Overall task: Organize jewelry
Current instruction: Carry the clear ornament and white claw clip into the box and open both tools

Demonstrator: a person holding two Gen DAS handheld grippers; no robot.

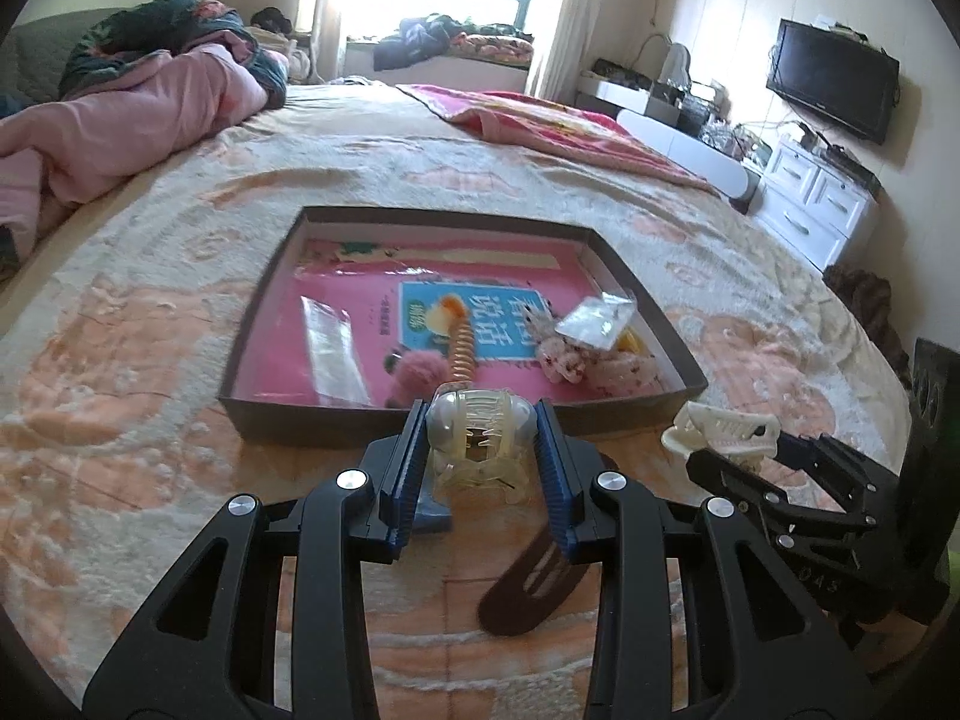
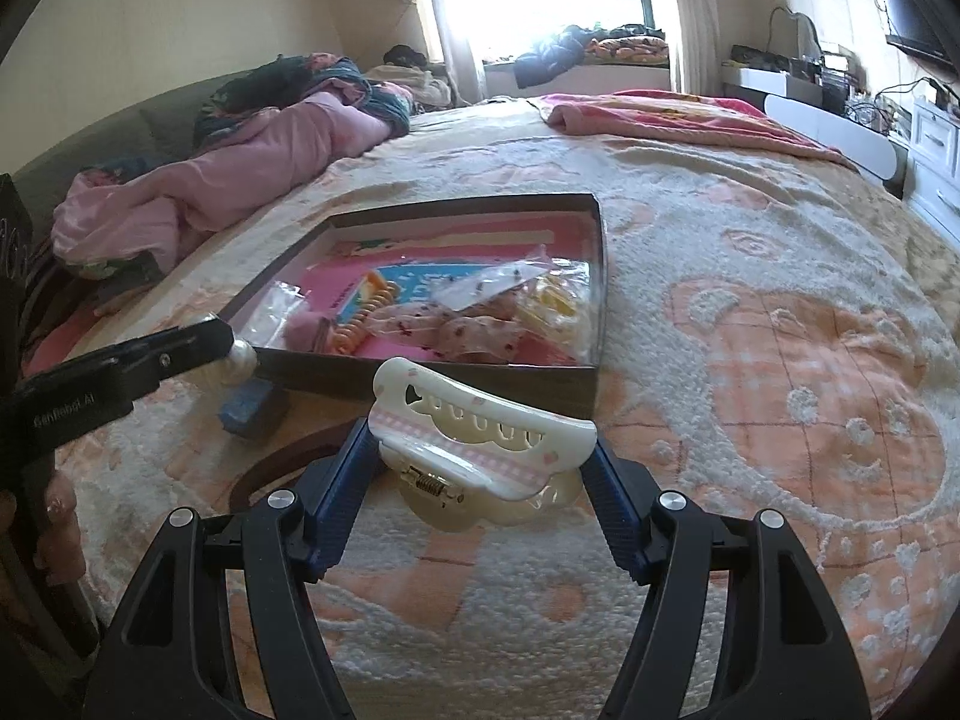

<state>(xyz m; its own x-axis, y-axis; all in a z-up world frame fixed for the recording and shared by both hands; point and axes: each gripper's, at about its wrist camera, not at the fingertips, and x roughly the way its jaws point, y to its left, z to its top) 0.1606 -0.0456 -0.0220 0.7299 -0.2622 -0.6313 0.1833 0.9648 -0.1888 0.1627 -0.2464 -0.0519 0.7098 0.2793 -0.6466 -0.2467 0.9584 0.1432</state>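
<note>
The left claw [image 1: 480,441] grips a clear hair clip [image 1: 478,441] and the right claw [image 2: 483,468] a white hair clip [image 2: 480,438], both short of the box [image 1: 384,413] at twelve o'clock, which already holds several accessories, while a dark barrette [image 1: 528,585] is left on the bed [image 1: 150,360].

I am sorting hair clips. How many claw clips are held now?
2: a clear clip in the left gripper, a white clip in the right gripper. The box may hide others.

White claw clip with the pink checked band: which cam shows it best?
Right wrist. The white claw clip fills the centre between the right gripper's pads, with spring, cut-outs and pink band clear. Left wrist shows it only small, side-on, near the right edge.
</note>
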